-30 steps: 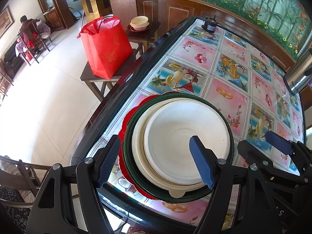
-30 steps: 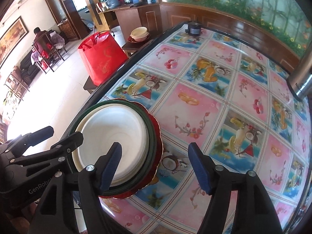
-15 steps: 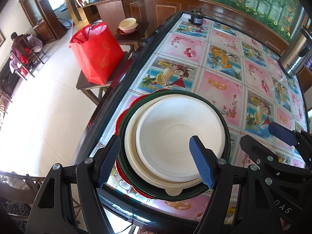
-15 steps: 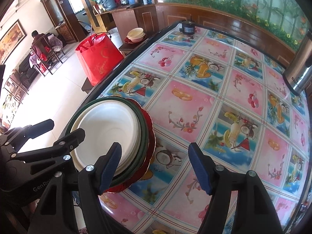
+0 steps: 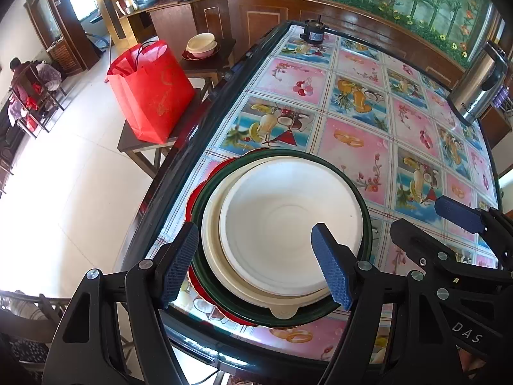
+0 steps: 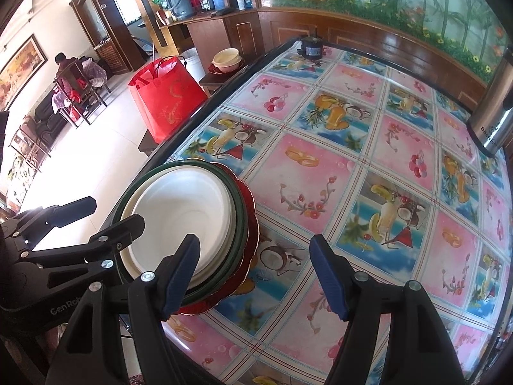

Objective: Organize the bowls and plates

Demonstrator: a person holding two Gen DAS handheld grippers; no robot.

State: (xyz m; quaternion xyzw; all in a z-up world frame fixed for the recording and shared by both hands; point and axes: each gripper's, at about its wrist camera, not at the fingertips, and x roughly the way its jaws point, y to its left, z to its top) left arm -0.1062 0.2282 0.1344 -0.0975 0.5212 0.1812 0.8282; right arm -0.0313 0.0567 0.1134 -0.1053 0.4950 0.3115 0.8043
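We're seeing the plate stack [image 5: 288, 224] sitting at the surface's [image 5: 352, 134] near left edge: white bowl on cream, green, red. Left hand-held gripper [image 5: 256, 266] hovering spread over it, pinching nothing; right hand-held gripper [image 6: 255, 272] spread just beside its right rim.

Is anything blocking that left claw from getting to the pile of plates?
Nothing visible does. The left gripper hangs open right above the stack of plates, its fingers either side of the stack's near-left rim, with only air between.
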